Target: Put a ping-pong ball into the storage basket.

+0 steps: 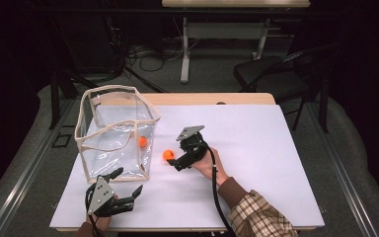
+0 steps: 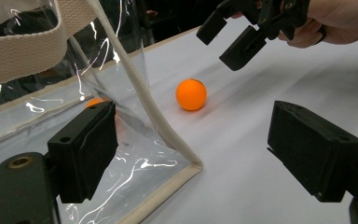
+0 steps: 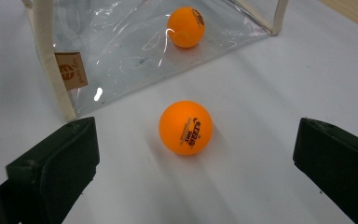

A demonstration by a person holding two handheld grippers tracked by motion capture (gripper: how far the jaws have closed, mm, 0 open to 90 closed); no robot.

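A clear plastic bag (image 1: 113,133) with beige trim stands open on the left of the white table cover (image 1: 256,148). One orange ball (image 1: 142,141) lies inside the bag (image 3: 121,51), where it is also the far ball (image 3: 185,26). A second orange ball (image 1: 168,155) rests on the table just right of the bag. My right gripper (image 1: 174,162) is open, its jaws either side of this ball (image 3: 185,127) and a little short of it. My left gripper (image 1: 127,181) is open at the bag's near right corner (image 2: 186,165), which lies between its jaws; it holds nothing.
A dark folding chair (image 1: 271,74) stands behind the table's far right corner. Another table's legs (image 1: 185,49) and cables sit on the floor beyond. In the left gripper view the right gripper (image 2: 233,39) hangs above the loose ball (image 2: 191,94).
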